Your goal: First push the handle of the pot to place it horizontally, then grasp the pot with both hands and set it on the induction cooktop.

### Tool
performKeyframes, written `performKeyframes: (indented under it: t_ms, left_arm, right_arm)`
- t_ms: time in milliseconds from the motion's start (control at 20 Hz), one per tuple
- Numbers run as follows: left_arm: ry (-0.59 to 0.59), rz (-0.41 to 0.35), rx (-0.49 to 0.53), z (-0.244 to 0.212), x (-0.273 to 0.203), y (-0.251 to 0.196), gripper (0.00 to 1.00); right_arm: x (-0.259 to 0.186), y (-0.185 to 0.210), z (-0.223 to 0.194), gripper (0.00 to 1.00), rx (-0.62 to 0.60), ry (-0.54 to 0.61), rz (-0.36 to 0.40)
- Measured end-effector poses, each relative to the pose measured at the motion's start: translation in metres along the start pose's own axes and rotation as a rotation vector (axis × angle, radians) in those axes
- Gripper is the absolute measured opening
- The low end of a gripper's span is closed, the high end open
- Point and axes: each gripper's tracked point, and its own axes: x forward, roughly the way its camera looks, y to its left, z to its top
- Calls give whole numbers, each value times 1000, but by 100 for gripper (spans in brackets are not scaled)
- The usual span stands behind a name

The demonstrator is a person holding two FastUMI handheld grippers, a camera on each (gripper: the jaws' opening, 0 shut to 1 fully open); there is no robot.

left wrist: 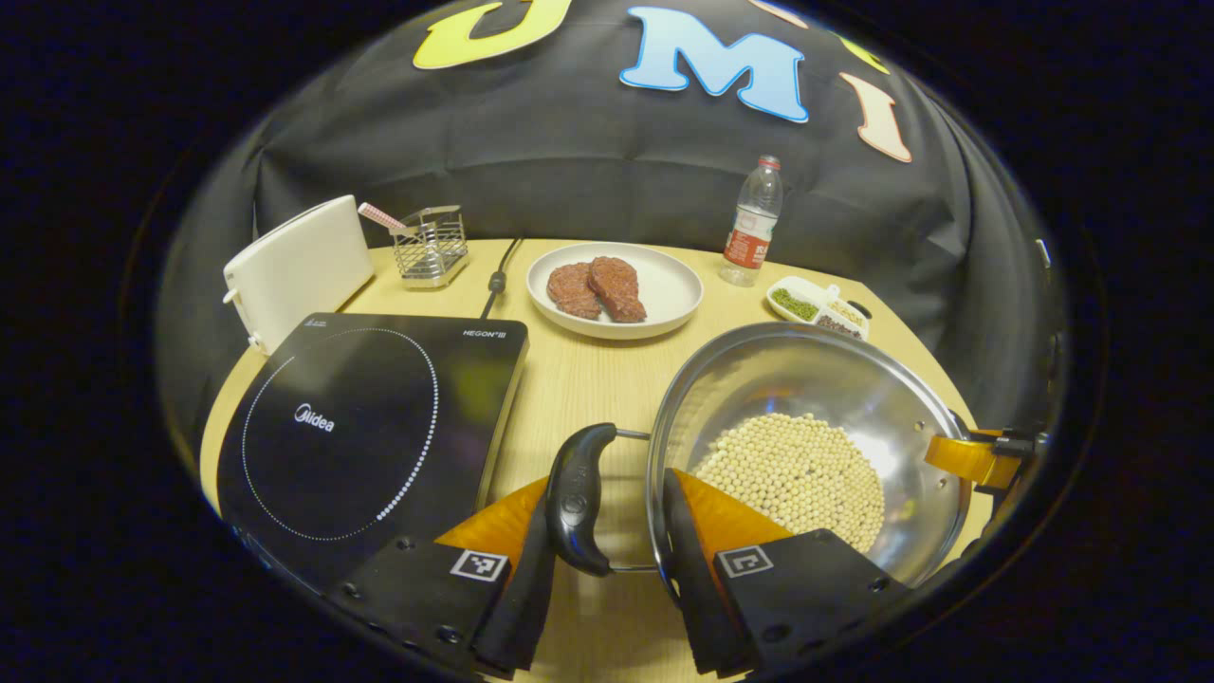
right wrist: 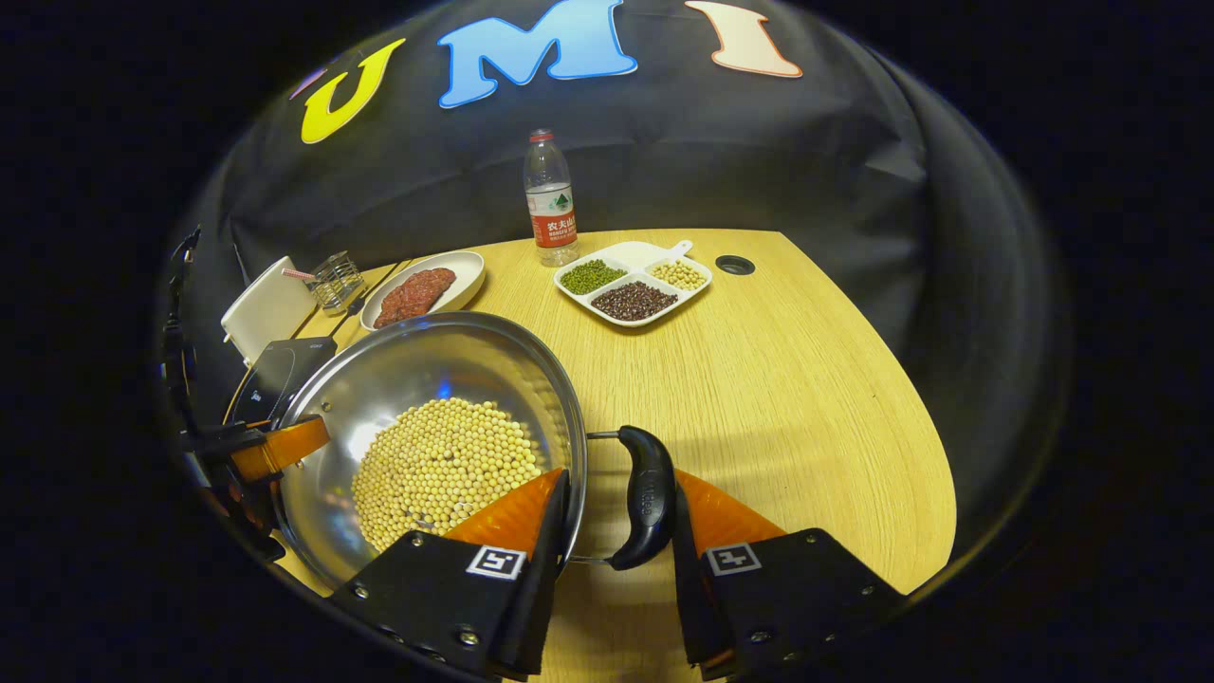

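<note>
The pot (left wrist: pixel 806 446) sits on the table (right wrist: pixel 806 379) just beside the cooktop (left wrist: pixel 370 427), not yet on it, with a layer of pale beans (left wrist: pixel 797 470) covering its bottom. Each of its two side handles lies flat and sits between a claw's fingers. The left gripper (left wrist: pixel 607 569) straddles the handle (left wrist: pixel 579 498) on the side of the pot nearest the cooktop; the right gripper (right wrist: pixel 612 550) straddles the opposite handle (right wrist: pixel 647 495). Both claws stand narrow around their handles, one finger over the pot's rim and one outside, yet I cannot tell whether the fingers actually press — a gap seems to remain on at least one side.

The risks, as I judge them:
- Lifting before both claws bite would let a handle slip and drop one side of the pot.
- Uneven lift from the two hands would tilt the pot, and the loose beans would slide and spill over the rim.
- The handles are smooth and curved — a grip off their middle could let the pot swing.
- Too low a carry could knock the pot's base against the edge of the cooktop.
- The plate (left wrist: pixel 615 289) of meat beyond the pot stands near enough to be clipped by a wide swing.
</note>
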Motion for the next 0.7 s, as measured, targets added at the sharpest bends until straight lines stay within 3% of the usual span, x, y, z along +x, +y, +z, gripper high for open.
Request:
performKeyframes:
  t_ms: [50, 200, 350, 400, 450, 600, 650, 700]
  left_arm:
    - [-6, 2, -3, 2, -3, 1, 63]
    - [-40, -1, 2, 12, -16, 6, 66]
    - [-65, -11, -6, 22, -30, 14, 62]
    - [-72, -17, -7, 25, -34, 18, 66]
    - [-79, -22, -7, 28, -38, 23, 61]
    - [-92, -38, -6, 37, -44, 37, 61]
    - [-101, -42, -3, 40, -46, 42, 69]
    - [-107, -44, -1, 42, -49, 48, 61]
  right_arm:
    - [-3, 1, 1, 55, -3, 1, 2]
    - [-15, 6, 7, 55, 5, -8, 5]
    - [-26, 18, 11, 55, 6, -22, 2]
    - [-29, 23, 12, 55, 11, -28, -1]
    - [-33, 28, 14, 55, 16, -35, -5]
    - [-43, 43, 19, 55, 13, -55, -21]
    - [-46, 49, 20, 55, 19, -59, -23]
    - [-49, 55, 22, 55, 23, -60, -25]
